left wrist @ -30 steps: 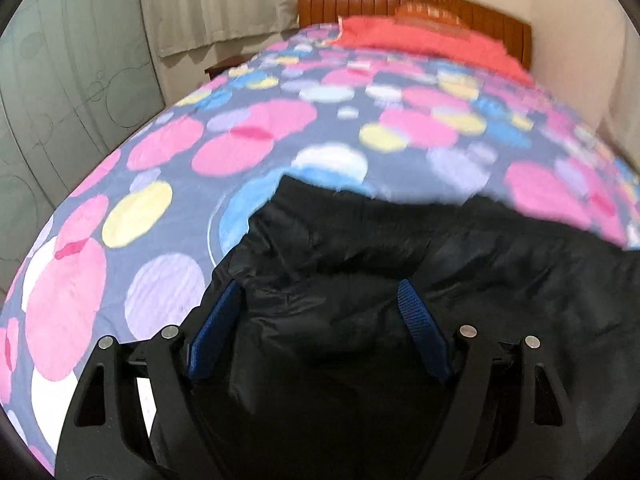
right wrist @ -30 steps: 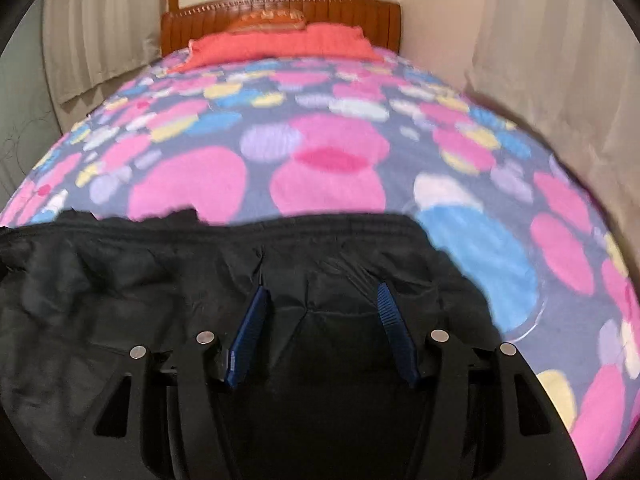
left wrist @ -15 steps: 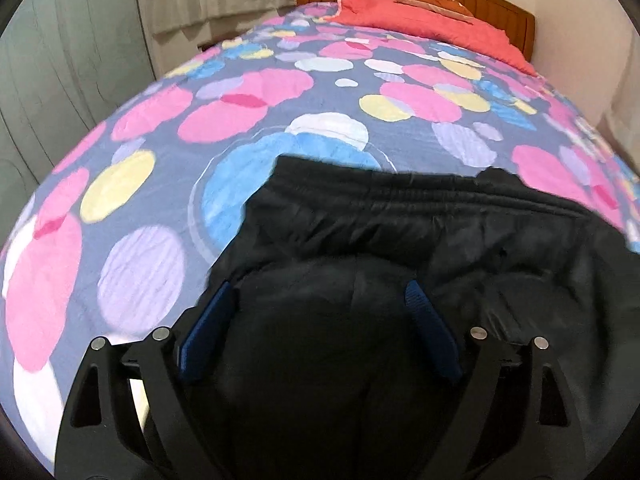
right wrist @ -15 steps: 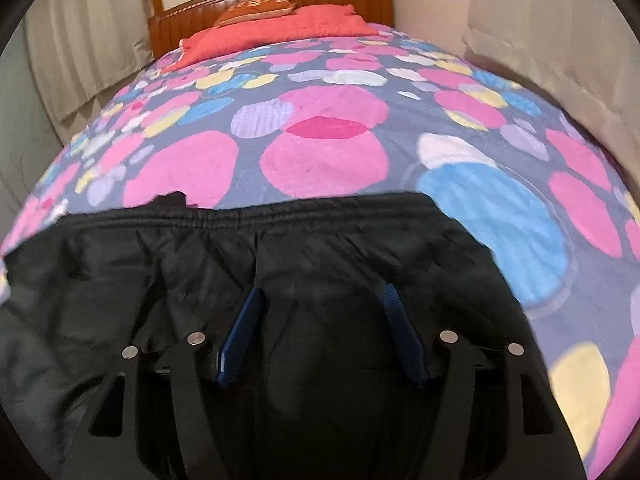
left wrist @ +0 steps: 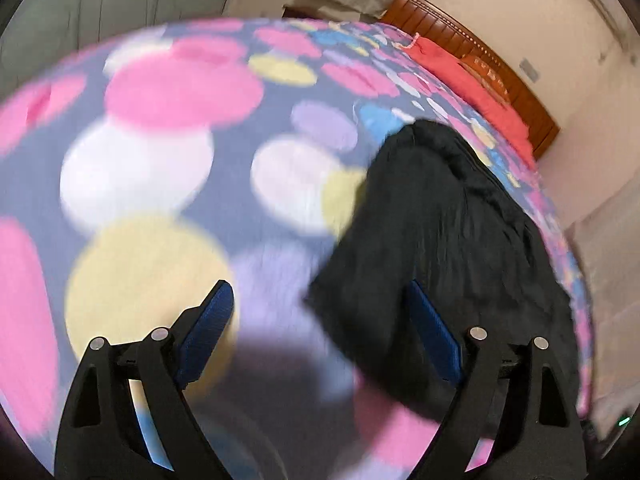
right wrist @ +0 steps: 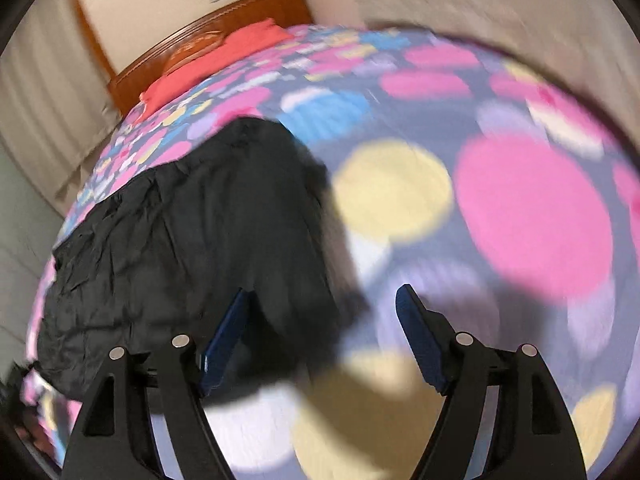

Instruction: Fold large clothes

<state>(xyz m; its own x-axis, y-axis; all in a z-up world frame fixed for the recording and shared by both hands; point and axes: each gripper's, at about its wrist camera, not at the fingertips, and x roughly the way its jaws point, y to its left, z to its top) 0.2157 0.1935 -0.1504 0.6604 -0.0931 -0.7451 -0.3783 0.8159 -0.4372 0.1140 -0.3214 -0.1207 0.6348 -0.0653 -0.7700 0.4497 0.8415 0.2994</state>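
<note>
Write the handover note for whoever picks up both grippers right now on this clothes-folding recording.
Left gripper: open, nothing clamped, over the spotted bedspread at the garment's corner.
Right gripper: its jaws have just been opening; open, nothing clamped, at the opposite edge.
The large black crinkled garment lies flat across the bed, free of both grippers.
Done: garment laid down and let go.
Left: probably more folds; how many are already in I cannot tell.

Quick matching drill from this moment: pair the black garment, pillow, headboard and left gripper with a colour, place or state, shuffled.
Things:
1. black garment
2. pillow
3. headboard
4. left gripper

Descriptions:
A. brown wood
B. jaws open, nothing pinched
C. lying on the dotted bedspread
D. red, at the bed's far end

Pairs: 1-C, 2-D, 3-A, 4-B
</note>
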